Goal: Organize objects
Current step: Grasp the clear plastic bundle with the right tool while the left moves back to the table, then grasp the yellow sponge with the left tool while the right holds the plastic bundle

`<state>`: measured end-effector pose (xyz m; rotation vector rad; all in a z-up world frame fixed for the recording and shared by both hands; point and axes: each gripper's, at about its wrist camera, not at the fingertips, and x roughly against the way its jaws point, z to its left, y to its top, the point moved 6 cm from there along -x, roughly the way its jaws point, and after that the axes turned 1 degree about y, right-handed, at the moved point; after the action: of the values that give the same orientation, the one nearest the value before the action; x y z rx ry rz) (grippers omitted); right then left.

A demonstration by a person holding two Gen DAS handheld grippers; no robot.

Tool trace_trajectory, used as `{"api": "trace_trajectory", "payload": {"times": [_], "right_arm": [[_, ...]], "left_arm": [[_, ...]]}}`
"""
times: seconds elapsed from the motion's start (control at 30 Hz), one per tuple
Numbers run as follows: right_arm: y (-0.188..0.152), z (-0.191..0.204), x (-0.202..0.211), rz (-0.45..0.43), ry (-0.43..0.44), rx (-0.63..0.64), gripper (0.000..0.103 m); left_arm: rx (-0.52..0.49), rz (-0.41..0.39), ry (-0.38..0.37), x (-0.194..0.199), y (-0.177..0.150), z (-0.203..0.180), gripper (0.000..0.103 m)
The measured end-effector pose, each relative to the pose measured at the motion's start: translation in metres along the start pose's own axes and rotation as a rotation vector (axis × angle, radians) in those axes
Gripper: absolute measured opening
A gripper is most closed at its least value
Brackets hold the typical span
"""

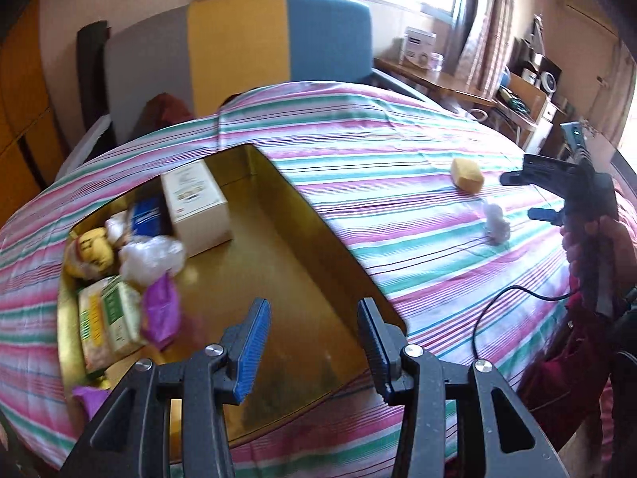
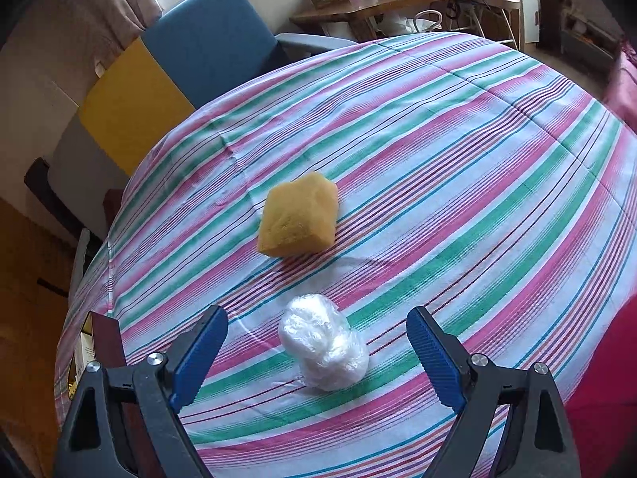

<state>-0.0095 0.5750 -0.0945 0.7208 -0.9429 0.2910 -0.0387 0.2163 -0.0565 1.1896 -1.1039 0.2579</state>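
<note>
— Jaws on my right gripper (image 2: pixel 318 354) stand wide apart, the white plastic bundle (image 2: pixel 324 352) between them untouched; beyond it lies the yellow sponge (image 2: pixel 298 219) on the striped bedcover (image 2: pixel 477 199).

— And the left?

— Left gripper (image 1: pixel 314 342) hangs part open, holding nothing, above the gold tray (image 1: pixel 286 263); packets crowd its far left end, beside a white box (image 1: pixel 197 207).

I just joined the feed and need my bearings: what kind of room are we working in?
Most likely a lived-in bedroom or bed-sitting room at home: a striped bedspread covers the work surface, curtains hang at a bright window, and a cluttered wooden desk stands behind it.
</note>
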Motion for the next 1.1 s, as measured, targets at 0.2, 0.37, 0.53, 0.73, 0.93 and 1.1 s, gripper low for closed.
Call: {"api": "trace_trajectory", "payload": {"times": [0.2,0.37,0.53,0.73,0.93,1.1], "right_arm": [[0.002,-0.006,-0.002,-0.003,-0.026,-0.014,0.092],[0.002,-0.005,-0.007,0.011,-0.056,0.005,0.092],[-0.005,0.009,-0.020,0.047,-0.099,0.115,0.090],[-0.023,0.015,-0.044,0.150,-0.217,0.274,0.035],[-0.014,0.014,-0.021,0.055,-0.209,0.254,0.036],[0.002,0.000,0.001,-0.045,-0.223,0.146,0.036]], "left_arm": [[-0.031,0.008,-0.068,-0.007,0.001,-0.025,0.046],[-0.035,0.017,-0.100,-0.009,-0.002,-0.031,0.046],[-0.019,0.021,-0.120,-0.011,-0.002,-0.028,0.046],[-0.012,0.013,-0.144,-0.007,-0.002,-0.031,0.046],[-0.022,-0.001,-0.160,-0.003,0.007,-0.038,0.046],[-0.035,0.011,-0.178,-0.011,0.024,-0.052,0.046]]}}
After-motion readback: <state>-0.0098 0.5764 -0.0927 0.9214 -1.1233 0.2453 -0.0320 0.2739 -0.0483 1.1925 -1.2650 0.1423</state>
